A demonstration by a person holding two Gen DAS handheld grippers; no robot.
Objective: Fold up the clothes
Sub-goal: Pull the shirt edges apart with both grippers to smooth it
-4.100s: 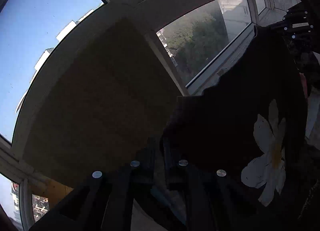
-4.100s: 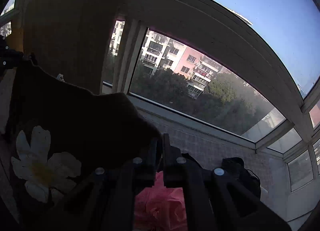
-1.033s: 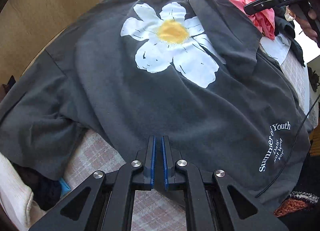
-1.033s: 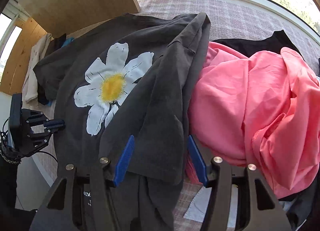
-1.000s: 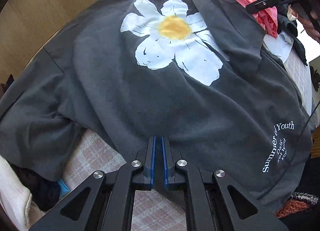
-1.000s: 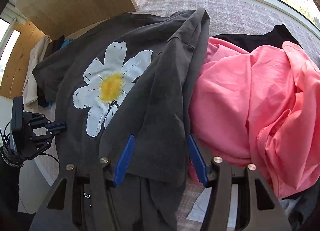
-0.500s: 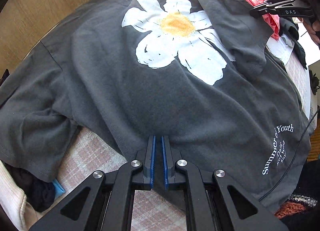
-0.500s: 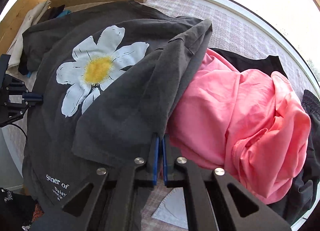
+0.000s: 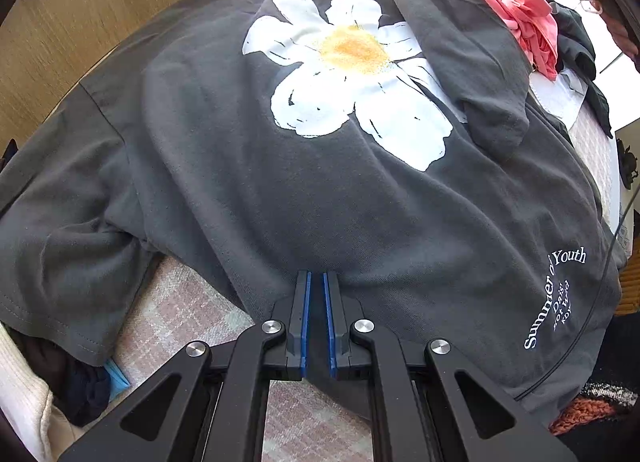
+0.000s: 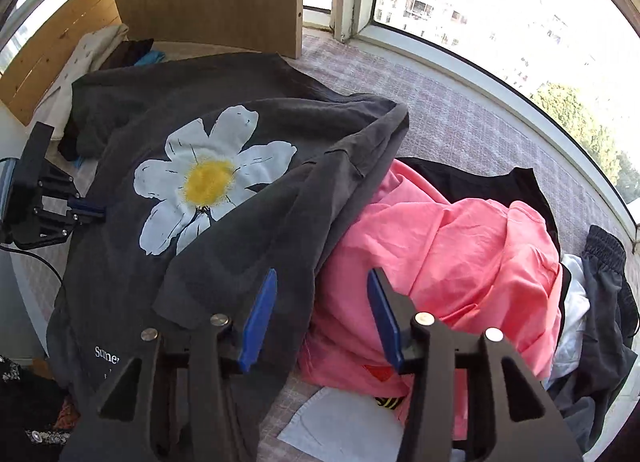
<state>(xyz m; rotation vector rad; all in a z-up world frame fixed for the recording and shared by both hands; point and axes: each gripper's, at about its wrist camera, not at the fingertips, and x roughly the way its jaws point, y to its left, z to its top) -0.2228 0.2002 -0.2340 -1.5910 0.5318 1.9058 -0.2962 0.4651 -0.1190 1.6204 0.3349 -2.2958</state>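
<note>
Grey daisy T-shirt [image 9: 224, 166] hem is pinched by the left hand-held gripper [image 9: 316, 294]; right hand-held gripper [image 10: 320, 302], just opened, holds nothing.

Clothes and grippers, counted
One dark grey T-shirt [image 9: 248, 182], one pink garment [image 10: 440, 246], one white paper [image 10: 340, 422], two grippers: left gripper [image 9: 316, 294], right gripper [image 10: 322, 290].
</note>
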